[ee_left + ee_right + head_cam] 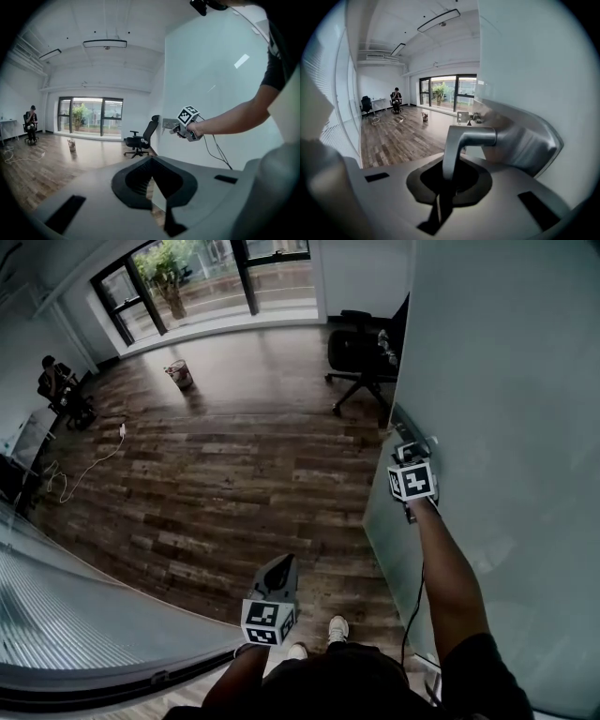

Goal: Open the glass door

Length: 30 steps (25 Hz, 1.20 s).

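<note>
At the right of the head view stood the frosted glass door (506,409), its metal lever handle (461,140) clamped in the right gripper (411,448). Lower down, the left gripper (278,570) hung free, jaws seemingly together, empty.

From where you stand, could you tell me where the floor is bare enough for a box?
The dark wood plank floor is bare across the middle, between the white cable at left and the frosted glass door at right. Busier toward the windows: a black office chair by the door, a small bin, a seated person far left.
</note>
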Tool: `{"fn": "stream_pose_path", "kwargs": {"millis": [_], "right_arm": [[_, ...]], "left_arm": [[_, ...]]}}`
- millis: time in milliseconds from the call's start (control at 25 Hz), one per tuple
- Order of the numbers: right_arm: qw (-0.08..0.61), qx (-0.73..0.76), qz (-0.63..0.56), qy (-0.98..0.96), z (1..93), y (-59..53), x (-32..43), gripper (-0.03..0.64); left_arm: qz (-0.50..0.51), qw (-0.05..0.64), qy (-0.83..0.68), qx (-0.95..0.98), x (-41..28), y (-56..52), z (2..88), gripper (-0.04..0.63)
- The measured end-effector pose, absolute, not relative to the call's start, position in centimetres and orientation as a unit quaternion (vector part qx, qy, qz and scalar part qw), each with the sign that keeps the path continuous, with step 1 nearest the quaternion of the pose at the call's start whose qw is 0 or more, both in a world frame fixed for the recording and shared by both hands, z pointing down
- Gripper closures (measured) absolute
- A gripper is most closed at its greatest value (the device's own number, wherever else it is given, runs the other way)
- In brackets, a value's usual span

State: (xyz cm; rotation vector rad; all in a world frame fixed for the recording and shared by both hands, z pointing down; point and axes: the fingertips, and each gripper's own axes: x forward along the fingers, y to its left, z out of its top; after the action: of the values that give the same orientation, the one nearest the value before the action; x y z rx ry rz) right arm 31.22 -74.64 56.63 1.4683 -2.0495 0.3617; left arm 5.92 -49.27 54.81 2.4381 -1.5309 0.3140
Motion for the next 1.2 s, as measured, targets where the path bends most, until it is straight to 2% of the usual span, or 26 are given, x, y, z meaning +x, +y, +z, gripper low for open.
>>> {"fn": "stream_pose_path", "kwargs": {"millis": [480,600,960,1200], "right_arm": [[0.291,0.597,0.159,-0.731,57.0,-79.1,42.4,0.603],[0.301,0.605,0.16,-0.72,57.1,-79.4,44.3,0.603],[0.292,0.616,0.177,-0.71,56.9,-80.5,47.6,0.603],[0.345,0.603,0.176,-0.697,56.6,-79.5,47.5,0.599]], "left_arm": [[0.131,0.126,-0.505,0.844,8.7,-52.1,55.9,0.597],[0.138,0.099,-0.506,0.845,8.9,-52.3,56.0,0.597],[0.126,0.094,-0.497,0.853,10.7,-53.9,55.4,0.597],[0.119,0.096,-0.487,0.86,11.6,-53.8,55.3,0.597]]}}
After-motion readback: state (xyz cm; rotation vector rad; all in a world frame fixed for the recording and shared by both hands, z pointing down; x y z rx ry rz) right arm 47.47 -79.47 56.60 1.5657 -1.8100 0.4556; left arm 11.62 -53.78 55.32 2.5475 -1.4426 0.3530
